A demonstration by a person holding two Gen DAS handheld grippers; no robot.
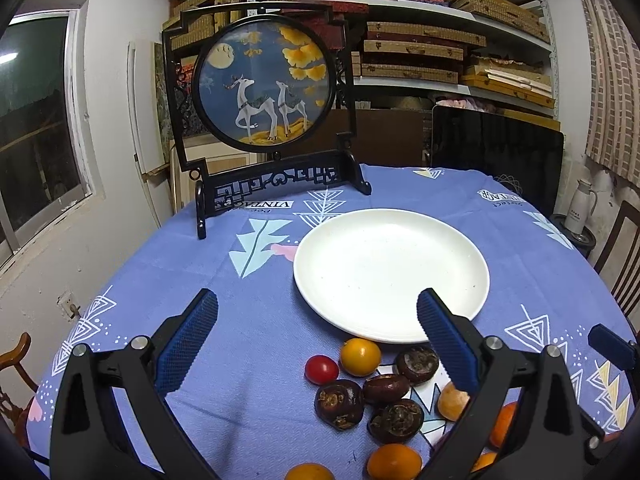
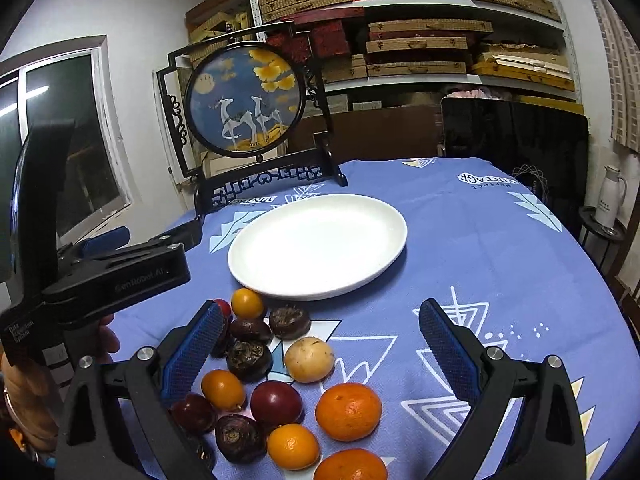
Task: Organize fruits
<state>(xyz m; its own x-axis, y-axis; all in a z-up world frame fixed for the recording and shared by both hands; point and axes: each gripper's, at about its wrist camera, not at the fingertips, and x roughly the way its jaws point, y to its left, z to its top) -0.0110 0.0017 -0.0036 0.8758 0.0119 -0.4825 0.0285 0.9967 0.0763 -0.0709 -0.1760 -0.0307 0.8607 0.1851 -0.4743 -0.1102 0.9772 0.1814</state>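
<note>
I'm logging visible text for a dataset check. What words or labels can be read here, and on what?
"VINTAGE", seen upside down: tablecloth.
"perfect", small beside it: tablecloth.
"SenRobot.AI": side of left gripper.
Small white lines on its handle: too blurred.
Mark on white flask: too small.

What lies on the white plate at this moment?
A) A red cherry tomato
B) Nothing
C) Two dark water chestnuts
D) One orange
B: the white plate shows only a bare surface, while the fruits, like the red cherry tomato, all lie on the tablecloth in front of it.
</note>
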